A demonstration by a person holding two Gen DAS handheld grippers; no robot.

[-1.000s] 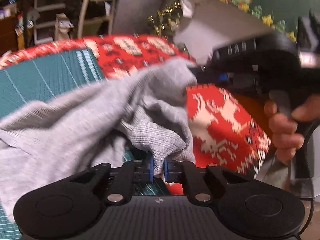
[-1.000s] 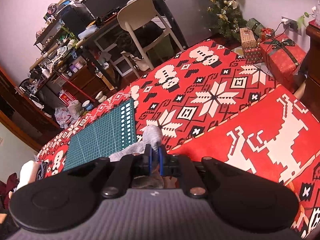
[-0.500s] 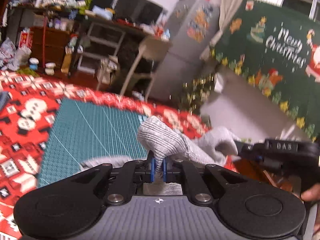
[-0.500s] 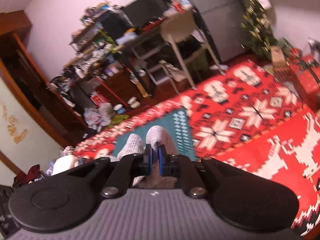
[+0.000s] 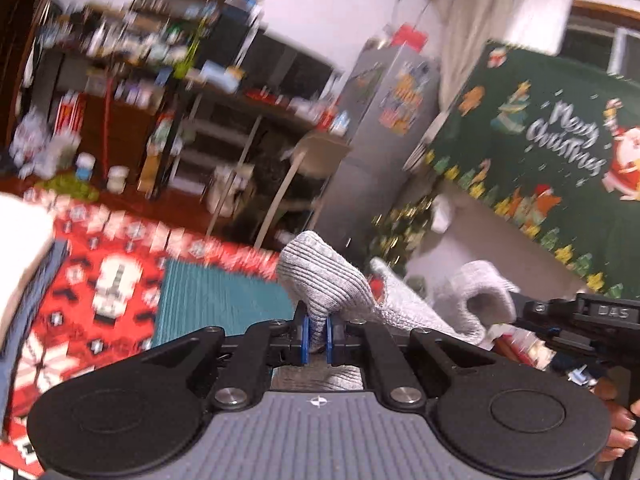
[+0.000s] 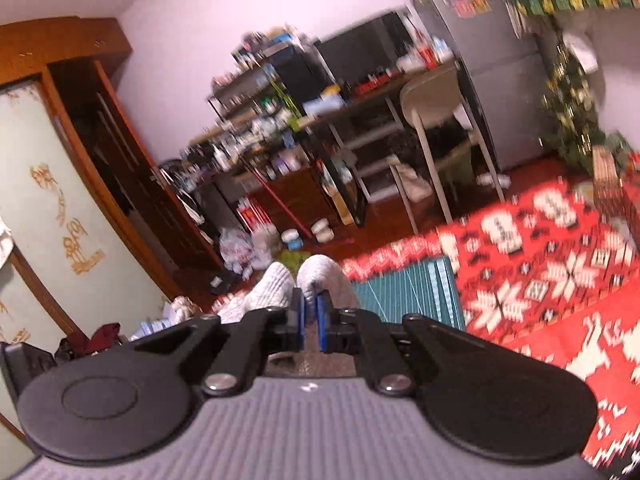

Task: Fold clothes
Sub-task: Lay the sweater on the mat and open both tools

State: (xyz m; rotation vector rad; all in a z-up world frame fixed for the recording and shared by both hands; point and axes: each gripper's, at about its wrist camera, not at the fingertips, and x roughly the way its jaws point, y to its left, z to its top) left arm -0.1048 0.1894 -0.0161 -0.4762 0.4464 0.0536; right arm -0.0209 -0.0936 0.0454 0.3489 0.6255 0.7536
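Both claws pinched tight on the grey knit garment (image 5: pixel 320 280): my left gripper (image 5: pixel 316 336) and right gripper (image 6: pixel 310 320) each nip a bunched edge, spread apart, holding it up over the green cutting mat (image 5: pixel 216 300), likely so it hangs flat for laying down.

The mat (image 5: pixel 224 300) lies on the blanket (image 5: pixel 100 280), and everything else is placed from it. The garment (image 5: pixel 324 284) hangs above the mat's near right corner, pinched in the left gripper (image 5: pixel 316 338); its other end runs right to the right gripper (image 5: pixel 520 312), well right of the mat. Beyond the mat's far edge stands the chair (image 5: pixel 308 160), with shelves (image 5: pixel 160 92) behind and left of it and the fridge (image 5: pixel 384 120) to its right.
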